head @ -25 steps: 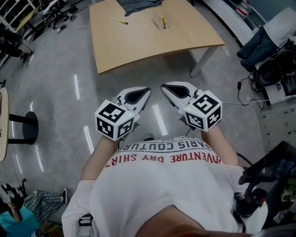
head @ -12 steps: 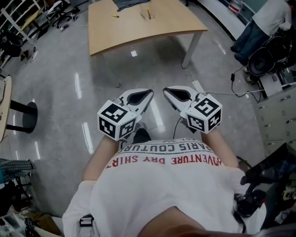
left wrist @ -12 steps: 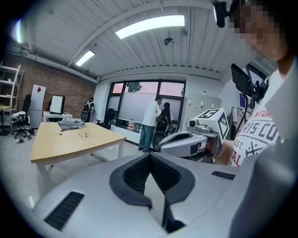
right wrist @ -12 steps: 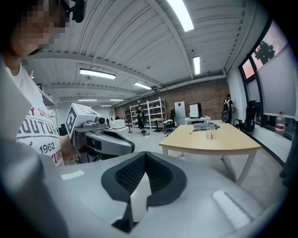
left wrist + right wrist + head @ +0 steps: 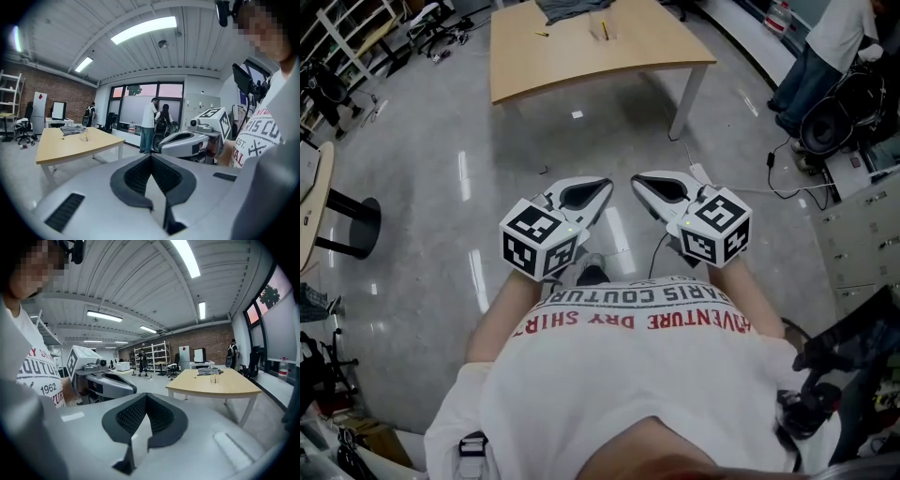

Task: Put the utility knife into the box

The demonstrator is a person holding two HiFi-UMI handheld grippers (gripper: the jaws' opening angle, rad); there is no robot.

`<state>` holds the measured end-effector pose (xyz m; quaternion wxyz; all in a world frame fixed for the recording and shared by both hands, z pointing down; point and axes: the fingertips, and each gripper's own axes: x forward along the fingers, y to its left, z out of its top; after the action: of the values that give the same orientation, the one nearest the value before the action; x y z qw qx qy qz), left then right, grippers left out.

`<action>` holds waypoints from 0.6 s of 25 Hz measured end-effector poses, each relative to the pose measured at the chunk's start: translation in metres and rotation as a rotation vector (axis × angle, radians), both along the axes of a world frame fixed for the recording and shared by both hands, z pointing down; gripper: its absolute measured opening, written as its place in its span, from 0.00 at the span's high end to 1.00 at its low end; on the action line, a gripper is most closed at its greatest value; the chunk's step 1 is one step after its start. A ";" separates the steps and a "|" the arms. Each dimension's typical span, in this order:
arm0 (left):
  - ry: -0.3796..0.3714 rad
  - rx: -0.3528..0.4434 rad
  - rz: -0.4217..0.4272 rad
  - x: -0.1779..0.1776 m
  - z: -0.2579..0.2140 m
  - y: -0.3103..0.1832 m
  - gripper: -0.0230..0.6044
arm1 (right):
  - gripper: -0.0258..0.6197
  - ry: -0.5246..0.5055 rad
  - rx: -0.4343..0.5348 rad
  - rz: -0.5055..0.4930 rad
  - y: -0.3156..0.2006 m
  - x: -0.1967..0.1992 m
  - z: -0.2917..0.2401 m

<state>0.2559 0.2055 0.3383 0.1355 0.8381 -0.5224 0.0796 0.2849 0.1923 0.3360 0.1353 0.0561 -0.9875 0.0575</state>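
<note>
At the bottom of the head view we see our white shirt (image 5: 628,375) with red print. Just above it, at mid-frame, we hold the two claws side by side over the glossy grey floor (image 5: 441,187). The left gripper (image 5: 602,185) has its jaws pressed together with nothing between them, and its own view shows the dark pads meeting at the tip. The right gripper (image 5: 641,181) is the same, closed and empty. Their tips lean toward each other but stay apart.

Well beyond them, at the top of the frame, stands a wooden table (image 5: 581,61). One small yellow piece (image 5: 541,34) lies flat on its left part. To the right of it a clear box (image 5: 603,31) holds another yellow piece upright. We cannot tell which of the two is the utility knife, because both are too small. A grey cloth (image 5: 572,7) lies at the table's far edge. A person (image 5: 830,37) stands in the upper right corner.
</note>
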 end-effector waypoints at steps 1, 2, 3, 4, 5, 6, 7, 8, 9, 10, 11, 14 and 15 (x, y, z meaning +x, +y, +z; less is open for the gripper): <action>-0.003 0.001 0.000 0.002 -0.001 0.004 0.96 | 0.96 -0.001 -0.001 -0.003 0.004 0.002 -0.001; -0.005 0.004 -0.002 0.003 -0.003 0.007 0.96 | 0.96 -0.004 0.000 -0.007 0.007 0.002 -0.004; -0.006 0.008 -0.004 0.004 -0.006 0.009 0.96 | 0.96 -0.008 0.003 -0.011 0.011 0.002 -0.006; -0.009 0.013 -0.006 0.004 -0.008 0.012 0.96 | 0.96 -0.010 0.007 -0.016 0.015 0.002 -0.009; -0.012 0.018 -0.007 0.005 -0.010 0.015 0.96 | 0.96 -0.011 0.012 -0.020 0.018 0.003 -0.011; -0.016 0.021 -0.007 0.006 -0.012 0.018 0.96 | 0.96 -0.011 0.016 -0.021 0.021 0.004 -0.012; -0.019 0.022 -0.006 0.007 -0.013 0.020 0.96 | 0.96 -0.012 0.018 -0.020 0.024 0.005 -0.013; -0.021 0.023 -0.005 0.009 -0.014 0.022 0.96 | 0.96 -0.013 0.019 -0.018 0.025 0.007 -0.014; -0.023 0.024 -0.003 0.010 -0.014 0.023 0.96 | 0.96 -0.014 0.020 -0.015 0.026 0.009 -0.015; -0.024 0.025 -0.002 0.011 -0.016 0.024 0.96 | 0.96 -0.016 0.021 -0.013 0.027 0.010 -0.016; -0.026 0.027 0.000 0.012 -0.017 0.025 0.96 | 0.96 -0.017 0.022 -0.011 0.027 0.010 -0.017; -0.031 0.031 0.008 0.015 -0.018 0.026 0.96 | 0.96 -0.023 0.025 -0.003 0.027 0.014 -0.019; -0.032 0.031 0.009 0.017 -0.018 0.025 0.96 | 0.96 -0.025 0.025 0.000 0.026 0.017 -0.020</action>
<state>0.2724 0.2306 0.3207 0.1136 0.8411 -0.5219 0.0854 0.3015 0.2188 0.3165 0.1222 0.0570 -0.9898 0.0459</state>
